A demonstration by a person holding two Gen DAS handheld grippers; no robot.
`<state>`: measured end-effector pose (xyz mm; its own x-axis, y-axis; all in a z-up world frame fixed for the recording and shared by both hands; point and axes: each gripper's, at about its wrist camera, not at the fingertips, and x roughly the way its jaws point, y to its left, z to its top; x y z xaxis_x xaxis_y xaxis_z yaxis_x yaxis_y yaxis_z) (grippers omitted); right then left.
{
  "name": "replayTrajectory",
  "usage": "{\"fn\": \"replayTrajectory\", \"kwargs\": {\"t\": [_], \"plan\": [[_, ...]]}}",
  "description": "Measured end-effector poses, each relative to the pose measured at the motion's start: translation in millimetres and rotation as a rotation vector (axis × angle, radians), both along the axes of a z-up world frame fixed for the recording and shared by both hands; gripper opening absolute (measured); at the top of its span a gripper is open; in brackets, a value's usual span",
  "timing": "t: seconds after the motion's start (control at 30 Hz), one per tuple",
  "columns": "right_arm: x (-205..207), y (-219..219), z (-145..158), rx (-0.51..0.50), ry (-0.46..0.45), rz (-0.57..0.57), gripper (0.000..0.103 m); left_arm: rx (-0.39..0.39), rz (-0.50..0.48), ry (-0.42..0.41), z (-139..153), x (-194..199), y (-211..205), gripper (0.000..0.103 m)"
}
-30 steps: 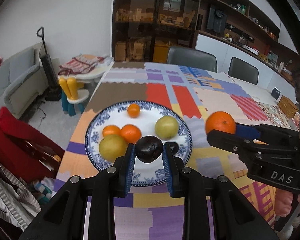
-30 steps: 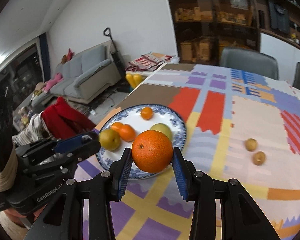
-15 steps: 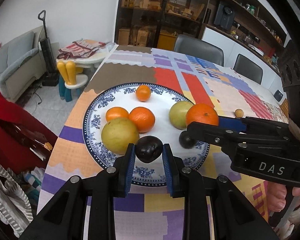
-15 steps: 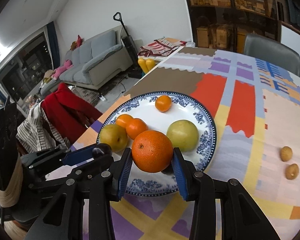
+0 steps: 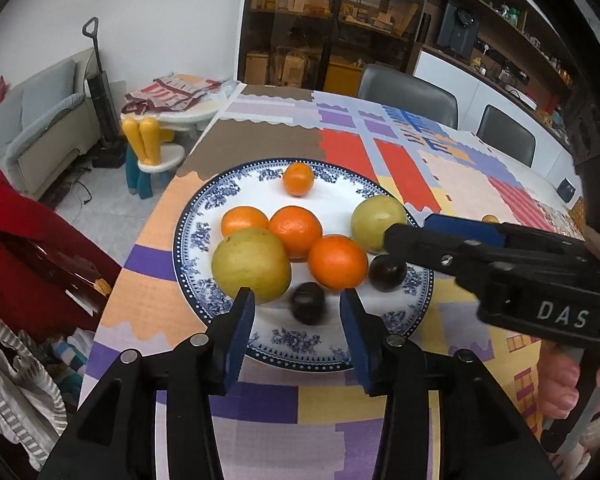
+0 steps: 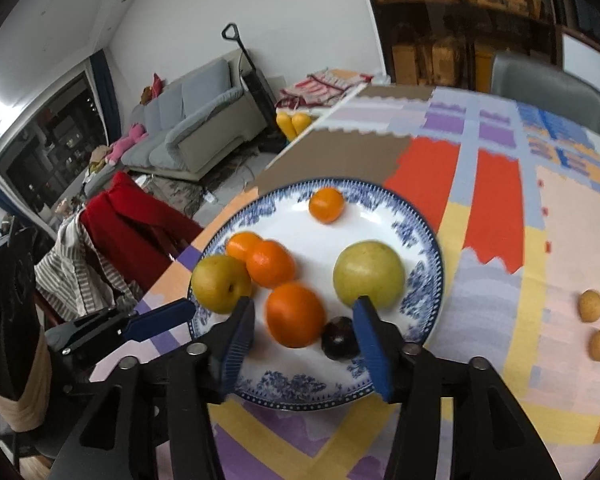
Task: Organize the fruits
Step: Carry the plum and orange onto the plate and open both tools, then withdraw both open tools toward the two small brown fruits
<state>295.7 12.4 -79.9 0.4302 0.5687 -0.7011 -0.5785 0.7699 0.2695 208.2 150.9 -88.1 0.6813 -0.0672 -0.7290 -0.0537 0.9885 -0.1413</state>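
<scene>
The plum and orange lie loose on the plate; both hand-held grippers, left and right, gape empty; best lift straight back, clear of the fruit, lest anything roll.

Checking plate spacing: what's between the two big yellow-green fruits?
Left wrist view: between the near-left yellow-green fruit and the far-right one sit two oranges, side by side on the plate.

White plate with a blue floral rim holds orange mandarins, yellow-green pears and dark purple plums; the tablecloth is patchwork red, purple, yellow, brown.
</scene>
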Motion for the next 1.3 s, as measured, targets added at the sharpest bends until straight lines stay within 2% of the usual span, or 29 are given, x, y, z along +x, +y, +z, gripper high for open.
{"fn": "replayTrajectory", "kwargs": {"t": [0.2, 0.3, 0.5, 0.6, 1.0, 1.3], "plan": [[-15, -13, 18, -0.023, -0.076, -0.038, 0.054, 0.037, 0.018, -0.041, 15, -11, -4, 0.047], [-25, -22, 26, -0.036, -0.108, -0.06, 0.059, 0.057, 0.014, -0.07, 26, -18, -10, 0.053], [-45, -47, 43, -0.045, -0.172, -0.106, 0.059, 0.107, -0.005, -0.136, 48, -27, -30, 0.058], [-53, -64, 50, -0.043, -0.19, -0.147, 0.064, 0.111, -0.033, -0.16, 55, -30, -43, 0.058], [-73, -130, 63, -0.054, -0.22, -0.299, 0.064, 0.106, -0.183, -0.223, 75, -29, -103, 0.058], [-75, -177, 59, -0.099, -0.234, -0.418, 0.064, 0.109, -0.342, -0.254, 81, 2, -148, 0.058]]}}
